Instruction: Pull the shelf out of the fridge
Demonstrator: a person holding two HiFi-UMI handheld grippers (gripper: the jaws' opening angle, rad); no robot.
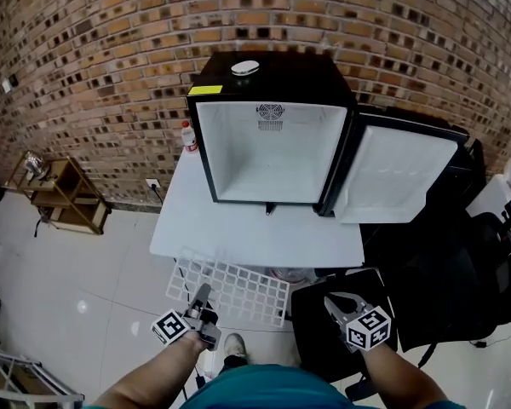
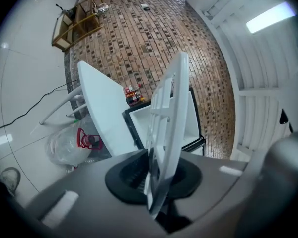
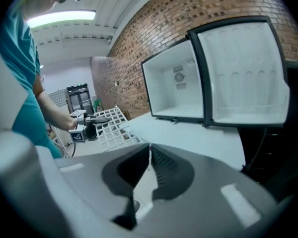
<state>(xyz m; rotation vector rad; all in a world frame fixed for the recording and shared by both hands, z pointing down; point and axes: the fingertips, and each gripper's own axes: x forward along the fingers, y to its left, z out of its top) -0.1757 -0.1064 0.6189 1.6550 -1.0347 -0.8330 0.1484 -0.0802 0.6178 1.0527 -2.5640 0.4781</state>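
The white wire shelf [image 1: 232,289] is out of the black fridge [image 1: 272,83] and hangs in front of the white table's [image 1: 238,228] near edge. My left gripper [image 1: 202,296] is shut on the shelf's near edge. In the left gripper view the shelf [image 2: 168,118] stands edge-on between the jaws of the left gripper [image 2: 156,160], with the fridge [image 2: 139,115] beyond it. The fridge's inside [image 1: 272,147] is bare and its door [image 1: 400,173] is swung open to the right. My right gripper [image 1: 339,303] is shut on nothing, off to the shelf's right. The right gripper [image 3: 149,150] view shows the shelf [image 3: 111,125] and the fridge [image 3: 176,83].
A red-capped bottle [image 1: 187,136] stands on the table left of the fridge. A round white object [image 1: 245,67] lies on the fridge top. A wooden rack [image 1: 60,194] stands by the brick wall at the left. A black chair [image 1: 332,339] is under my right gripper. A plastic bag [image 2: 74,143] sits under the table.
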